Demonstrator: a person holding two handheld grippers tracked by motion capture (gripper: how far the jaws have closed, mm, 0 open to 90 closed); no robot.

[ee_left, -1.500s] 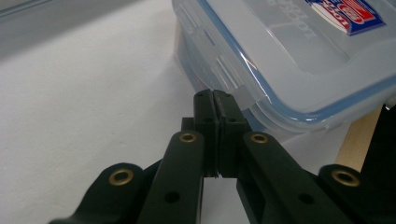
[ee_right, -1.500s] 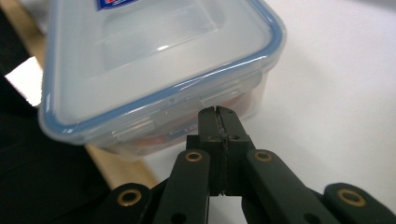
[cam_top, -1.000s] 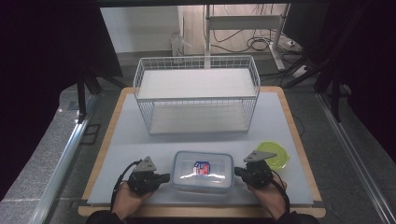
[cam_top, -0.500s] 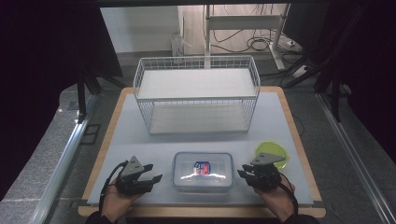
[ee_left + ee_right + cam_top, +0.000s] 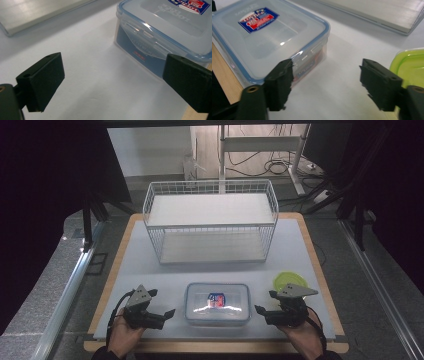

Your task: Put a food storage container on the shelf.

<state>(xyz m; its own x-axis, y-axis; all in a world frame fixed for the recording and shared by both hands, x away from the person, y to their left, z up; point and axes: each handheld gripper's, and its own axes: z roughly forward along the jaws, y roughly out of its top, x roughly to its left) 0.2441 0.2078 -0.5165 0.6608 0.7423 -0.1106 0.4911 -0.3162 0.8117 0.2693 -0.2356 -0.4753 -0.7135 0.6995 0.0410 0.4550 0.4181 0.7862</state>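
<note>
Both hand-held grippers [image 5: 170, 312] [image 5: 260, 310] have drawn back from the container's [image 5: 217, 303] ends, jaws just opened, empty.

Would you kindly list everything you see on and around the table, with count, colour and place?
Food container: one, clear with a blue-rimmed lid and a red and blue label, near edge of the mat, between the two grippers.
Green lid: one, yellow-green, on the mat right of the container.
Wire basket rack: one, white, two levels, at the far middle of the table.
Mat: one, pale grey-white, covering the tabletop.
Table: one, light wood edge.
Left gripper: one, black, left of the container, fingers open and holding nothing.
Right gripper: one, black, right of the container, fingers open and holding nothing.
</note>
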